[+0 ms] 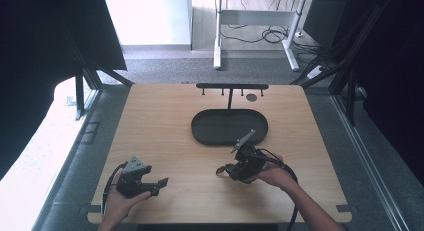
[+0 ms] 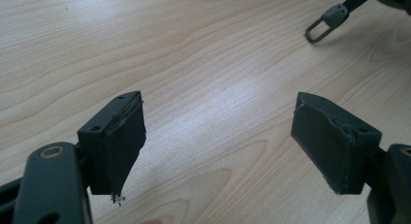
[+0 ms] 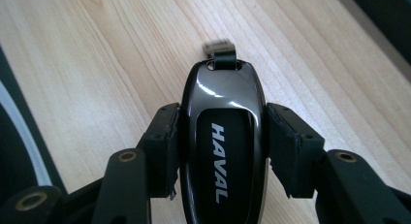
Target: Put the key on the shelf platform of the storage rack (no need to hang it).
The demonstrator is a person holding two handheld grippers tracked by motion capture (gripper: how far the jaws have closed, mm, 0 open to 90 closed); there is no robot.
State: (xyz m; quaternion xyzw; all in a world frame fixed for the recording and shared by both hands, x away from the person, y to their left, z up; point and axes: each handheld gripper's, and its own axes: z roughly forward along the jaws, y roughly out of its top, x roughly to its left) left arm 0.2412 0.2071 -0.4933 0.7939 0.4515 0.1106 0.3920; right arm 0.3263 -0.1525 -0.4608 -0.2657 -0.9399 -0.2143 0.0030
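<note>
Right claw (image 3: 220,151) clamping key fob (image 3: 224,136), left claw (image 2: 220,146) wide

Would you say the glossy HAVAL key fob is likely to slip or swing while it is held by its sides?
The key fob looks hard and glossy with curved sides, so it may slide between the right gripper pads. Its strap and metal loop will probably dangle and swing. It seems light.

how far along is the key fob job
Picked up: the right gripper is clamped on the sides of the glossy black HAVAL key fob. The left gripper is open with bare wood beneath. Probably left: getting the fob to the black oval tray or its hook rack, both without a key.
</note>
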